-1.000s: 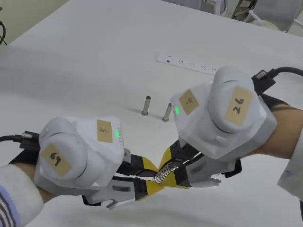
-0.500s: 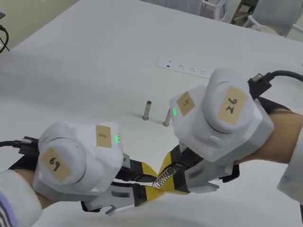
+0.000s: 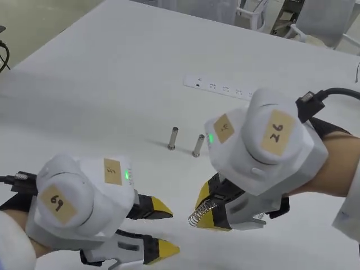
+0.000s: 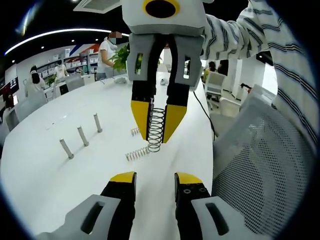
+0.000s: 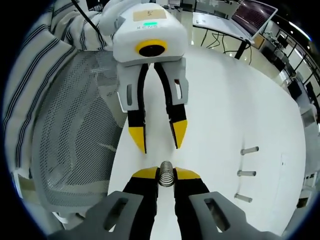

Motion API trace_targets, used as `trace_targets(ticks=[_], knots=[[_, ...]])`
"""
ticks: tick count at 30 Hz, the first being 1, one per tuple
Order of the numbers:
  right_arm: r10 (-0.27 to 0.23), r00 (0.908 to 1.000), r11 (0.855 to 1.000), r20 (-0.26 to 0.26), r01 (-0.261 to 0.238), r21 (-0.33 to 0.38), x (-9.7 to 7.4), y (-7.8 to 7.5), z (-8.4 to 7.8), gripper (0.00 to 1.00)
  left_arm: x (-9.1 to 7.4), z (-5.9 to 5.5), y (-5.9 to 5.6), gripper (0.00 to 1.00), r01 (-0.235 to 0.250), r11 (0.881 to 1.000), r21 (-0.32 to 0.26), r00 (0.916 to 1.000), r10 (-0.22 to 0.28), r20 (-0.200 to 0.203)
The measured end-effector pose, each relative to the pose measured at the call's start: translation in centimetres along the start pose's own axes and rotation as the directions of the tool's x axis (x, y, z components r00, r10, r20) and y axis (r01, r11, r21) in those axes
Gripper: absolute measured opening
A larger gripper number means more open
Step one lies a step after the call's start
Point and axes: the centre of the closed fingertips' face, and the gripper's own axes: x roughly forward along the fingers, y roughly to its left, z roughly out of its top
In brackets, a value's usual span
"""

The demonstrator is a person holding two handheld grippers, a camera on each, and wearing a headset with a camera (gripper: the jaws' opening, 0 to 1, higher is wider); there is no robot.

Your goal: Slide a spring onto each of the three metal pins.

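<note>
Your right tool [image 3: 206, 211] is pinched shut on a spring [image 3: 197, 213]. In the head view only the lower coils poke out past the yellow tips, and the rest is tucked between the jaws under the white shell. From the right gripper view you're looking down the coil end-on, so its length is hard to judge there. The left gripper view is the clearest: the spring hangs lengthwise between the right tool's jaws, facing your left tool [image 3: 164, 228].

The left tool has its jaws parted with nothing between them, sitting low and near you on the counter [image 3: 112, 84].

In the head view, two pins [image 3: 172, 139] stand upright past the tools, and the right tool's shell covers the counter just right of them. The left gripper view gives you all three in a row, well apart from the held spring. Two loose springs [image 4: 137, 153] lie on the counter there too, one partly behind the right tool's jaw. A power strip [image 3: 219, 88] lies beyond the pins. A mesh chair [image 5: 75, 130] fills one side of both gripper views, cut off by the edge.
</note>
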Motion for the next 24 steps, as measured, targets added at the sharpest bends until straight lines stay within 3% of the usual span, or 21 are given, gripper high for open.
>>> trace_targets(ticks=[3,5,7,10,17,20,24], knots=[[0.002,1.0000,1.000,0.005,-0.002,0.003,-0.1,0.1,0.1,0.09,-0.3,-0.4,0.1,0.34,-0.004,1.000,-0.008,0.9999,0.004,-0.010],[0.003,1.0000,1.000,0.004,-0.003,-0.002,-0.1,0.1,0.1,0.09,-0.6,-0.5,0.7,0.37,-0.039,0.999,-0.023,0.9992,0.039,-0.006],[0.004,1.0000,1.000,0.003,-0.004,-0.002,-0.2,0.2,0.1,0.09,-1.0,-0.4,1.1,0.39,-0.056,0.998,-0.041,0.9984,0.056,0.007],[0.004,1.0000,1.000,-0.001,-0.004,-0.002,-0.2,0.1,0.0,0.09,-1.8,0.4,2.4,0.47,-0.111,0.992,-0.066,0.9913,0.115,0.063],[-0.004,1.0000,1.000,-0.005,0.004,0.004,-0.5,-0.3,-0.3,0.09,-3.0,0.1,4.2,0.60,-0.165,0.977,-0.133,0.9798,0.178,0.091],[-0.005,1.0000,1.000,-0.008,0.005,0.008,-0.6,-0.6,-0.4,0.09,-3.4,-0.3,4.9,0.67,-0.205,0.967,-0.153,0.9722,0.219,0.082],[-0.011,0.9997,1.000,-0.021,0.011,0.008,-0.8,-1.1,-0.7,0.09,-3.6,-0.9,5.0,0.81,-0.204,0.964,-0.170,0.9741,0.218,0.062]])
